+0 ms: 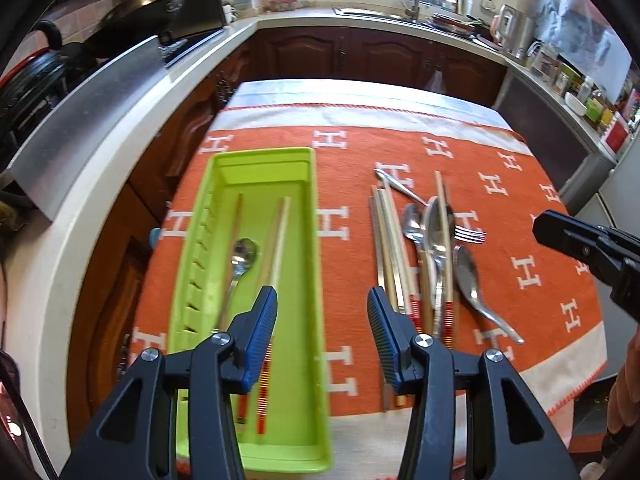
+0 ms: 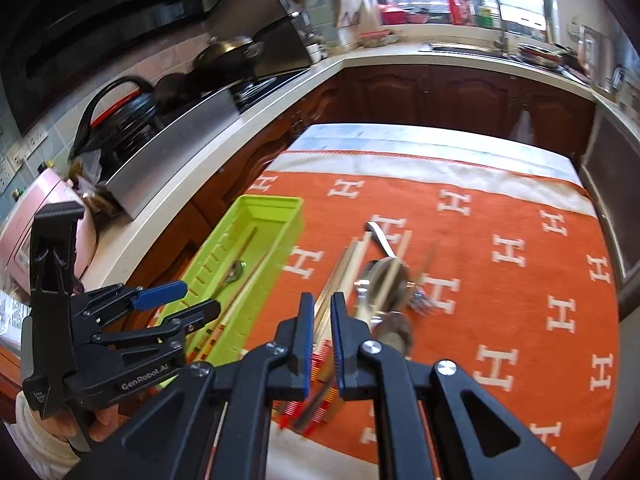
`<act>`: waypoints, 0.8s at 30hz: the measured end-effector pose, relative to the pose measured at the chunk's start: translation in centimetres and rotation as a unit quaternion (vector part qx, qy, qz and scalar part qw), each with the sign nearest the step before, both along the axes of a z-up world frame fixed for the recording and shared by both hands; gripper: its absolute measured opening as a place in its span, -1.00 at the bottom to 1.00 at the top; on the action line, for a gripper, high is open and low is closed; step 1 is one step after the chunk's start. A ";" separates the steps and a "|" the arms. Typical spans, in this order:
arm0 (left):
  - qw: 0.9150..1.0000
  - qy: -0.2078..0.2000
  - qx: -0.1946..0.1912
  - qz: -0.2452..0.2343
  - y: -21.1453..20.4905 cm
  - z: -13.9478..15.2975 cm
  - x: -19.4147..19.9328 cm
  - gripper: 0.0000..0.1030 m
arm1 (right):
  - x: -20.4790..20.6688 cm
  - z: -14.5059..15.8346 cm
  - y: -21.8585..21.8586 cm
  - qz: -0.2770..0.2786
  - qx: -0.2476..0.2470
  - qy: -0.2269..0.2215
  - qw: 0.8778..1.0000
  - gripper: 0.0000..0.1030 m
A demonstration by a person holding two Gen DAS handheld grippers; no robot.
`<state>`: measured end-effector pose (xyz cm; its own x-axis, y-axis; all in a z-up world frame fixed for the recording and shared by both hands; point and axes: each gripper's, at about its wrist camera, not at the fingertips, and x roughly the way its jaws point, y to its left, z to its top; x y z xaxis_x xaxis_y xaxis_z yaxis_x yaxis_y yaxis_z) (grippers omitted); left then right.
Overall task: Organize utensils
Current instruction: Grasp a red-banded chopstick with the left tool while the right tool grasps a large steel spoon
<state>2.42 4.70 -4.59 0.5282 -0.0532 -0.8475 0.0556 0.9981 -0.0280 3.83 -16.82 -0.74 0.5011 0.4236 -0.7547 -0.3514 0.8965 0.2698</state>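
The left gripper (image 1: 322, 312) hangs wide open and empty above the green tray (image 1: 316, 280), which holds a spoon (image 1: 240, 264) and chopsticks (image 1: 276, 240); loose utensils (image 1: 424, 256) lie right of it on the orange cloth (image 1: 520, 200). The right gripper (image 2: 321, 344) is nearly closed over those chopsticks; whether it grips one I cannot tell.

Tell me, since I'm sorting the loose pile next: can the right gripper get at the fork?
Probably yes. The fork lies uncovered on the pile's right edge, tines on bare cloth, and the right gripper hovers nearby, jaws narrowly open; only its handle sits among spoons.

Motion blur smeared the loose utensil pile (image 2: 380, 280) in the right wrist view; the left gripper (image 1: 322, 320) hid chopstick ends.
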 end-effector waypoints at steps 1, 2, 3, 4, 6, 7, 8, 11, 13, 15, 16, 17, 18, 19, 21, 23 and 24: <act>1.000 0.003 -0.005 -0.004 -0.4 -0.1 0.0 -0.12 | 0.1 -0.1 -0.9 -0.008 0.001 0.001 1.000 -0.83; 1.000 0.005 -0.008 -0.007 -0.7 -0.2 0.1 -0.12 | 0.1 -0.3 -1.3 -0.013 0.003 0.003 1.000 -0.83; 1.000 0.007 -0.011 -0.010 -1.0 -0.3 0.1 -0.12 | 0.3 -0.5 -2.2 -0.022 0.006 0.007 1.000 -0.83; 1.000 0.009 -0.014 -0.014 -1.4 -0.5 0.2 -0.12 | 0.4 -0.7 -2.9 -0.029 0.008 0.010 0.999 -0.83; 0.999 0.014 -0.020 -0.021 -2.1 -0.9 0.4 -0.12 | 0.5 -1.2 -3.8 -0.040 0.011 0.017 0.999 -0.83; 0.999 0.017 -0.024 -0.025 -2.4 -1.1 0.6 -0.11 | 0.6 -1.7 -4.5 -0.046 0.014 0.024 0.999 -0.83; 0.999 0.020 -0.026 -0.028 -2.8 -1.3 0.7 -0.11 | 0.6 -1.9 -4.8 -0.048 0.016 0.027 0.998 -0.83; 0.998 0.029 -0.040 -0.039 -4.0 -2.1 1.4 -0.11 | 0.8 -3.2 -5.9 -0.055 0.020 0.044 0.997 -0.83; 0.997 0.032 -0.044 -0.047 -4.8 -2.5 1.8 -0.11 | 0.9 -4.0 -6.1 -0.055 0.021 0.054 0.997 -0.83; 0.997 0.034 -0.045 -0.058 -5.8 -3.0 2.4 -0.11 | 1.0 -4.6 -6.2 -0.052 0.021 0.060 0.997 -0.82; 0.996 0.035 -0.044 -0.063 -6.2 -3.3 2.7 -0.11 | 1.0 -5.1 -6.3 -0.051 0.021 0.065 0.996 -0.82; 0.996 0.037 -0.044 -0.066 -6.5 -3.5 2.9 -0.11 | 1.1 -5.4 -6.3 -0.050 0.022 0.068 0.996 -0.82; 0.996 0.039 -0.044 -0.070 -6.9 -3.8 3.2 -0.11 | 1.1 -5.7 -6.4 -0.049 0.023 0.071 0.996 -0.82; 0.995 0.042 -0.043 -0.075 -7.4 -4.1 3.5 -0.11 | 1.2 -6.2 -6.4 -0.049 0.026 0.076 0.996 -0.82; 0.995 0.048 -0.039 -0.081 -8.1 -4.9 4.1 -0.11 | 1.5 -7.0 -6.5 -0.048 0.031 0.086 0.995 -0.82; 0.994 0.054 -0.037 -0.083 -8.6 -5.5 4.6 -0.12 | 1.8 -7.9 -6.6 -0.047 0.036 0.098 0.993 -0.82; 0.994 0.058 -0.038 -0.084 -8.7 -5.7 4.8 -0.13 | 1.8 -8.2 -6.6 -0.048 0.037 0.102 0.993 -0.80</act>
<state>7.26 -4.04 -10.33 0.4063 -0.1976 -0.8921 0.2132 0.9699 -0.1178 5.66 -23.44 -8.93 0.3809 0.4391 -0.8137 -0.1965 0.8984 0.3927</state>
